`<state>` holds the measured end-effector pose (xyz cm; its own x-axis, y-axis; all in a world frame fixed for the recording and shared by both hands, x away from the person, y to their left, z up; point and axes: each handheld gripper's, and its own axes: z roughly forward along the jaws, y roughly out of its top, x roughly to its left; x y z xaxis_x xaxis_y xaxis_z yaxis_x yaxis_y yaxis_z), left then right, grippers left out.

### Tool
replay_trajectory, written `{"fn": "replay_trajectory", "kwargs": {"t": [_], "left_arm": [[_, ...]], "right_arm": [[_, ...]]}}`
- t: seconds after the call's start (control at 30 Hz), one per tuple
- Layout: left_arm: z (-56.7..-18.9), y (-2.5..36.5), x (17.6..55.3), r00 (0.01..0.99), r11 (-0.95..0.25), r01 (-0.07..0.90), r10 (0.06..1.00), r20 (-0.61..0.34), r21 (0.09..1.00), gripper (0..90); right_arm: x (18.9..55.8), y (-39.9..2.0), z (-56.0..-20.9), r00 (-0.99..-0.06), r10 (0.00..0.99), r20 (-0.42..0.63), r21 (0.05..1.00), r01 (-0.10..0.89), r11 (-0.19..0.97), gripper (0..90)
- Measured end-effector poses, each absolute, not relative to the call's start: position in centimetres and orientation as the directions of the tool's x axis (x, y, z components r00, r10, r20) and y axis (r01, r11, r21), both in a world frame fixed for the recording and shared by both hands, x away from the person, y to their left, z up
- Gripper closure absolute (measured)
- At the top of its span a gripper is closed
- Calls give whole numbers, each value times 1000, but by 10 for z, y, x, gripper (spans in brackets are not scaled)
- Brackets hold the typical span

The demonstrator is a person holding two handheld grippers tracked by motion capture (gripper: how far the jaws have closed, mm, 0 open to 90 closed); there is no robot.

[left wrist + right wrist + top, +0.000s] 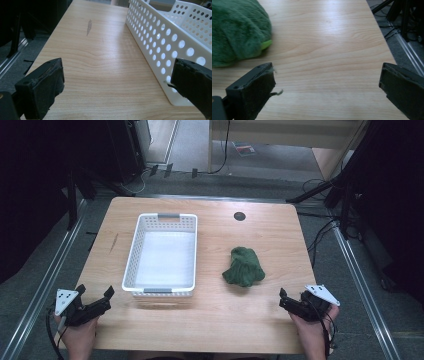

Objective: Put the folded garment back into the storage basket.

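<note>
High view is showing the green plush cloth (243, 266) sitting bunched on the wooden table (260, 227), right of the white perforated basket (161, 254), well apart from both grippers. Left gripper (95, 301) and right gripper (292, 302) are resting at the near corners, jaws spread wide, gripping nothing. Right gripper view is cutting the cloth (237, 31) off at left; its folds are hiding its shape. No writing is reading anywhere.

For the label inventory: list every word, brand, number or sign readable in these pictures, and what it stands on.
None can be read.
White perforated plastic basket: no print.
Green fuzzy cloth bundle: no label visible.
Light wooden table: no markings.
Flat item on the floor beyond the table: reddish cover, too small and blurred to read.
</note>
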<state>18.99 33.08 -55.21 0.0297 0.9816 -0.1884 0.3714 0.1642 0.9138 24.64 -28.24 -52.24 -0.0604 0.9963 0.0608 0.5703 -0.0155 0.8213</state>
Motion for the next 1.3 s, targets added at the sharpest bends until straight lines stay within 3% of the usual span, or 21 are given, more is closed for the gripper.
{"fn": "replay_trajectory", "kwargs": {"t": [0.47,1.3], "left_arm": [[-552,331,190,40,164,370,981,-191,915,0],[-553,332,192,44,177,374,977,-208,911,0]], "right_arm": [[257,-230,-497,-166,977,133,794,607,-5,0],[301,-172,-490,-169,976,136,759,651,7,0]]}}
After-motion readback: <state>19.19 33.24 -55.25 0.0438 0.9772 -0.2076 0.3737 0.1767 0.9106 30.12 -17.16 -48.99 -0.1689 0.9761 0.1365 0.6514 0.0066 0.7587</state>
